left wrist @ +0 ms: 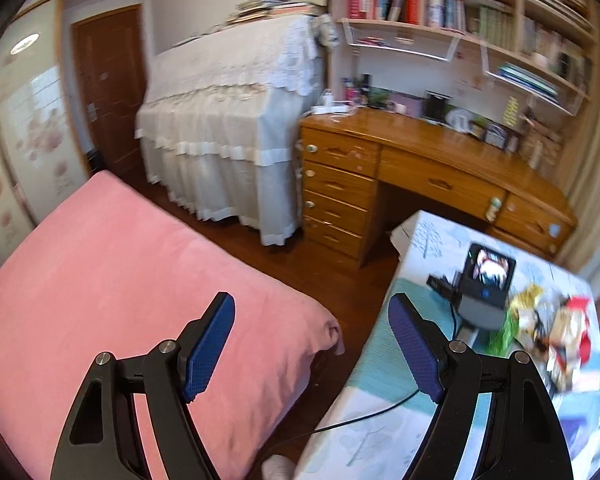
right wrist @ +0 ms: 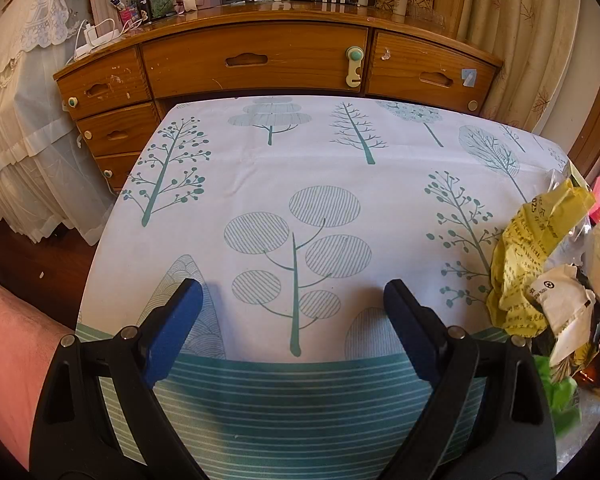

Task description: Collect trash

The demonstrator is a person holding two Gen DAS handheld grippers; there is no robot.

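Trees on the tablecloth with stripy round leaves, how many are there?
1 shows: the stripy-leaf tree stands mid tablecloth, just ahead of the open right tool. The wrapper pile may hide others.

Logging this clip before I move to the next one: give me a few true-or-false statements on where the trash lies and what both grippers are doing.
1. The right gripper is shut on a yellow wrapper. False: its fingers are spread apart and empty, and the crumpled yellow wrapper lies to its right.
2. The left gripper is open. True.
3. The trash pile sits on the tree-print tablecloth. True.
4. The trash lies on the pink bed. False: the pink bed shows no trash in the left wrist view.
5. A wooden desk with drawers stands beyond the table. True.
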